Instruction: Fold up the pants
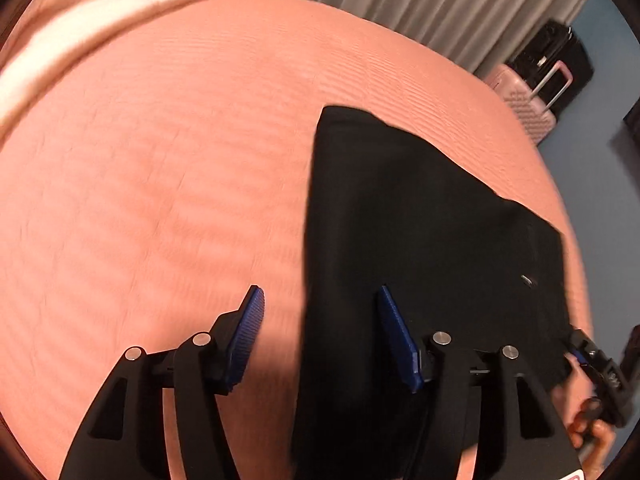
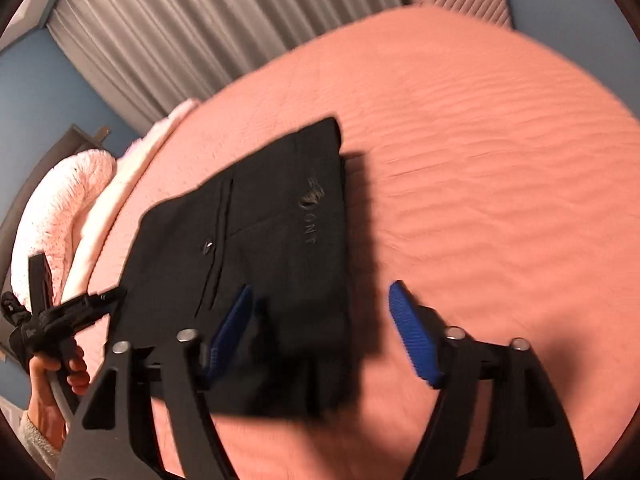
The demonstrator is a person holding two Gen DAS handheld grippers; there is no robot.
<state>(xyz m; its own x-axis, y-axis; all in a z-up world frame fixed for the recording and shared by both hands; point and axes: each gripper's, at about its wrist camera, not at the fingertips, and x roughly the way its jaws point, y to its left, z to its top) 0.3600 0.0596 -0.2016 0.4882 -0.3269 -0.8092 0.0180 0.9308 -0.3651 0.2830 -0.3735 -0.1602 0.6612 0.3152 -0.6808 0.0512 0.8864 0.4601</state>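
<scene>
The black pants (image 2: 256, 264) lie folded into a compact stack on the pink bed (image 1: 160, 184), just ahead of both tongs. The left tongs (image 1: 320, 336) stand spread wide, gripping nothing, one finger over the stack's edge. The right tongs (image 2: 320, 332) are likewise spread and empty, its left finger over the near corner. My worry: a low finger could catch the top layer and drag the fold open, since loose cloth slides easily on the bedding.
</scene>
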